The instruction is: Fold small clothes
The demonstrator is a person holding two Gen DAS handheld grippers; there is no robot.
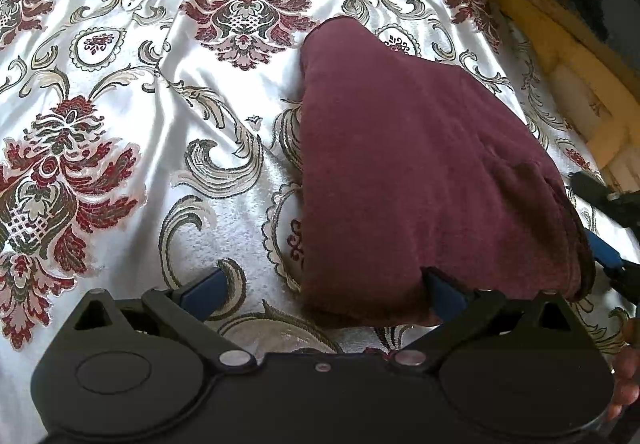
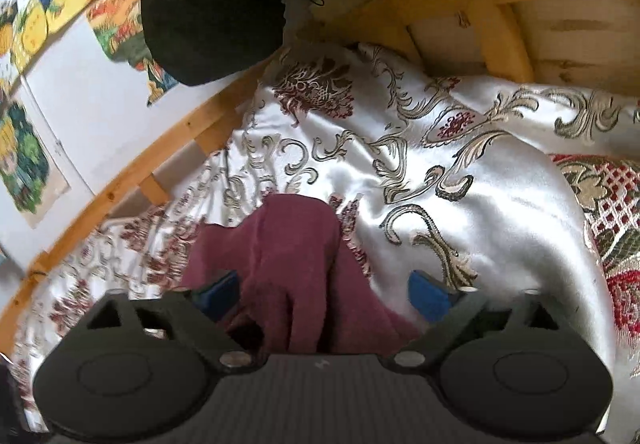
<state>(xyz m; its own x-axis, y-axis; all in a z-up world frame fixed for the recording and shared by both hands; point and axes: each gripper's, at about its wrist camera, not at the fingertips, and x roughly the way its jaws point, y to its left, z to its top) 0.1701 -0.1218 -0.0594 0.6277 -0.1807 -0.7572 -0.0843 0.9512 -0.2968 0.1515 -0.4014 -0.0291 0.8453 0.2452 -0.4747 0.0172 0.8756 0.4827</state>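
A maroon cloth (image 1: 420, 164) lies folded on the patterned satin bedspread (image 1: 160, 92), to the right of centre in the left wrist view. My left gripper (image 1: 324, 290) stands open and wide at the cloth's near edge; that edge drapes over its right finger (image 1: 442, 290), while the left finger rests on bare bedspread. In the right wrist view the maroon cloth (image 2: 288, 244) is bunched up between the wide jaws of my right gripper (image 2: 325, 294). Its left pad (image 2: 220, 292) touches the fabric and the right pad stays apart from it. One right gripper finger (image 1: 606, 250) shows at the cloth's right side.
A wooden bed frame (image 2: 120, 180) runs along the bedspread's far edges. A dark garment (image 2: 212, 4) hangs over the frame at the top. Colourful pictures (image 2: 28, 164) cover the wall behind. A person's hand (image 1: 628, 376) holds the left gripper at the lower right.
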